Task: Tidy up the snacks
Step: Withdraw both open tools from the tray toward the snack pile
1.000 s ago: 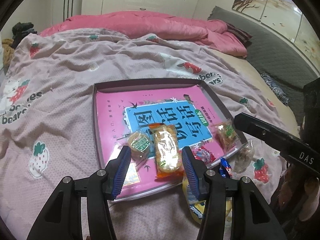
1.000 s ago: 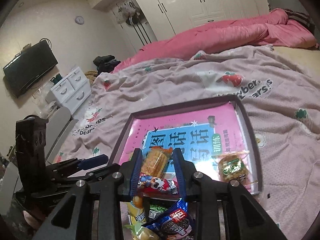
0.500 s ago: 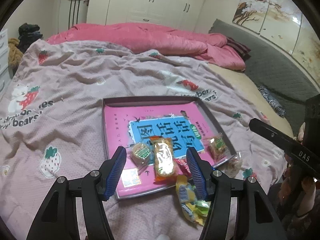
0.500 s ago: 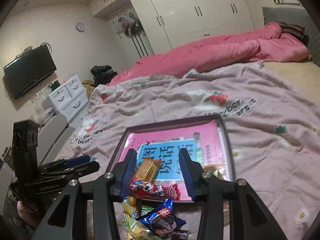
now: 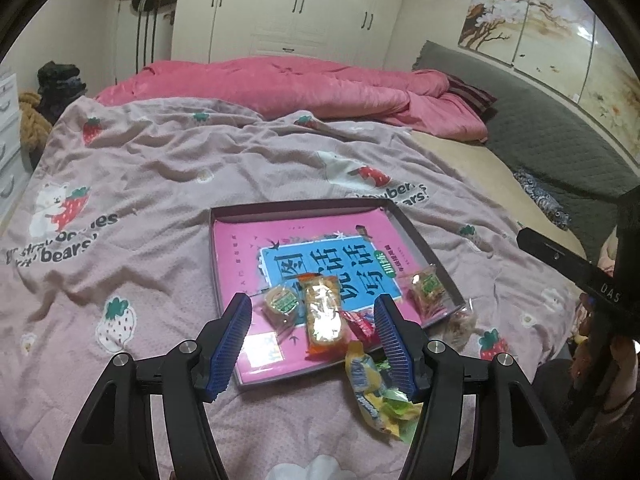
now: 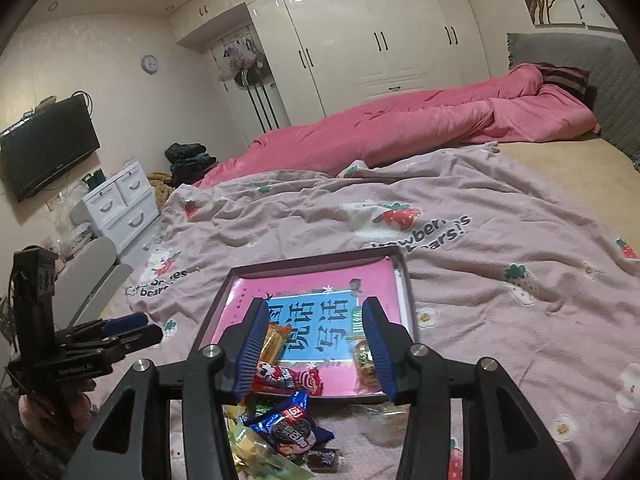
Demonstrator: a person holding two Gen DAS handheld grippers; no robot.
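Note:
A dark shallow tray lies on the bedspread with a pink book inside. On the book sit a round cookie packet, an orange cracker packet, a red candy packet and a second cookie packet. My left gripper hovers open above the tray's near edge, nothing between its blue pads. My right gripper is open too, above the red candy packet, which lies loose at the tray's front rim. A blue cookie packet and yellow and green packets lie on the bedspread in front of the tray.
A yellow packet and a clear packet lie just outside the tray. A pink duvet is bunched at the far side of the bed. White drawers and a wall television stand to the left.
Both grippers have drawn back and up from the tray and widened. The right one let go of the red candy packet; the orange packet stays on the book.

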